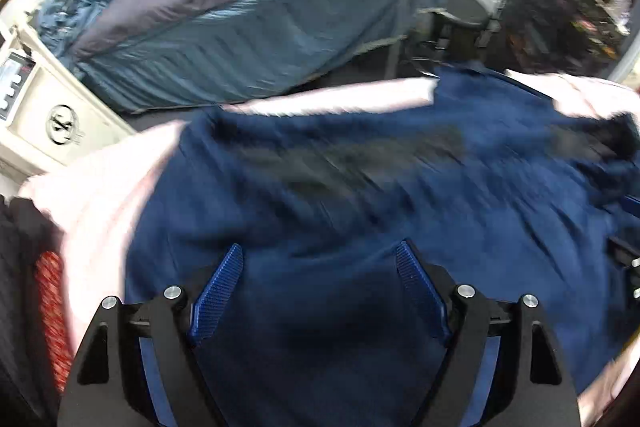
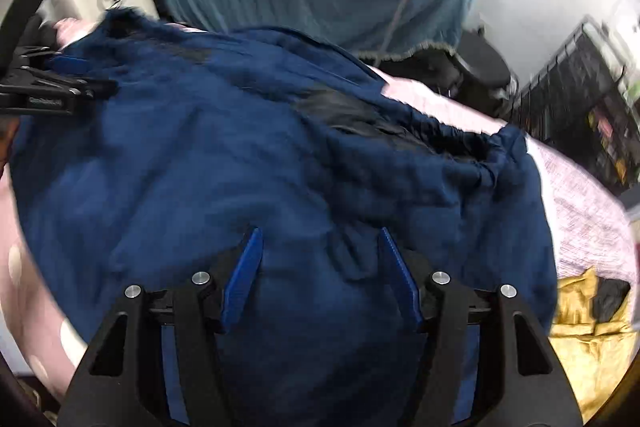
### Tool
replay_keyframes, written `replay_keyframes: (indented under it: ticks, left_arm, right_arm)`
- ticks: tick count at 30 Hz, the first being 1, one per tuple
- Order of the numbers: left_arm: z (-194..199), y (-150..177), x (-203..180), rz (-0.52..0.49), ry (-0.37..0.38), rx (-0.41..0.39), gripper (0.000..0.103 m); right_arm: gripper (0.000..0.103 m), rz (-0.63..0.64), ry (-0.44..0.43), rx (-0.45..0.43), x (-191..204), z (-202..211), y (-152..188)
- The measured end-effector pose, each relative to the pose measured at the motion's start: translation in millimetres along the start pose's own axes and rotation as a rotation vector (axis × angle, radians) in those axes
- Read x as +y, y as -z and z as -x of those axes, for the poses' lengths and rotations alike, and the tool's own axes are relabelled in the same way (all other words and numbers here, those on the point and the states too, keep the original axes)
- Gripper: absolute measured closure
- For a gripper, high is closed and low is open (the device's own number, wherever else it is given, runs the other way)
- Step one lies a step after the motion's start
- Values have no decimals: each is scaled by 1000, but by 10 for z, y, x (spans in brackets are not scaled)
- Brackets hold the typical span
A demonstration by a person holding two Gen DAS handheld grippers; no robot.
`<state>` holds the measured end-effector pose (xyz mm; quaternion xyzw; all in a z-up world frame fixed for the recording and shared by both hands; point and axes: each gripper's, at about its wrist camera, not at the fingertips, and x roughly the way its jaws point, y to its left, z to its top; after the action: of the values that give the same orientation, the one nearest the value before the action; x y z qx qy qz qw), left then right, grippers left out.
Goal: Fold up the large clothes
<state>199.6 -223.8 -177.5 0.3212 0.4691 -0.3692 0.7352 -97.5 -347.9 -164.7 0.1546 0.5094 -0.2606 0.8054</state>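
Observation:
A large dark blue garment [image 1: 360,187] lies spread over a pink bed cover [image 1: 100,195]. It also fills the right wrist view [image 2: 240,155], with a black lining patch and a gathered elastic hem [image 2: 460,143] at its far edge. My left gripper [image 1: 320,251] is open just above the cloth, holding nothing. My right gripper [image 2: 318,235] is open above the garment near a small fold [image 2: 352,259], holding nothing. The left gripper [image 2: 60,83] also shows at the left edge of the right wrist view. Both views are motion-blurred.
A second bed with a grey quilt and teal skirt [image 1: 260,27] stands behind. A cream cabinet [image 1: 52,115] is at the left, a black wire rack [image 1: 560,7] at the right. A yellow cloth [image 2: 588,331] lies on the pink cover [image 2: 580,211]. A red-patterned cloth [image 1: 52,315] lies at the left.

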Motion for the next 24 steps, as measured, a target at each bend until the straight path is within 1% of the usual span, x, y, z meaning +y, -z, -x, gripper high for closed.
replay_keyframes:
  ticks: [1,2,3,4,6,8,9,10,11,12,14,17,18,19,20,21,22,23,24]
  left_arm:
    - [-32,-81,58,5,11,10,25]
    - [-141,-168,124,26,49,42,23]
    - [-241,-232,144,42,66,75,21]
    - [-317,-231,132,48,74,94,20]
    - [-457,-254,206,82,95,117,17]
    - [-574,-287,270,139,125,141,14]
    - [-618,-300,283,152,134,151,11]
    - [-637,-300,270,150,131,157,11]
    - [-671,-317,232,131,111,168,9]
    - [-686,-284,203,115,97,172,7]
    - [-676,-275,167,109,79,172,6]
    - [-631,-287,184,116,104,164,6]
    - [-556,-288,227,128,123,161,7]
    - [-450,-279,287,148,144,147,7]
    - [-284,-271,377,186,190,104,7]
    - [-159,-252,443,211,221,73,7]
    - [-51,-248,500,235,248,47,7]
    - [54,-241,569,254,267,27,6]
    - [172,-217,663,271,279,8,6]
  right_arm:
    - [56,-79,-4,6,-201,-71,-73]
    - [58,-153,-25,14,-383,-139,-127]
    - [60,-222,-66,24,-534,-223,-161]
    - [72,-292,-104,49,-695,-342,-192]
    - [87,-386,-122,81,-886,-514,-205]
    - [88,-535,-201,107,-1056,-693,-140]
    - [88,-577,-223,125,-1093,-774,-115]
    - [88,-584,-222,127,-1085,-813,-101]
    - [88,-573,-211,121,-1062,-820,-97]
    - [88,-541,-182,115,-1008,-817,-112]
    - [86,-492,-143,106,-862,-747,-76]
    - [86,-478,-142,113,-814,-632,-89]
    - [84,-492,-150,115,-832,-581,-87]
    - [80,-515,-167,100,-863,-466,-70]
    - [76,-529,-185,76,-872,-355,-47]
    - [59,-538,-199,49,-882,-238,-20]
    - [39,-542,-206,16,-896,-82,20]
    - [33,-542,-194,-18,-910,77,69]
    - [32,-540,-190,-39,-921,160,101]
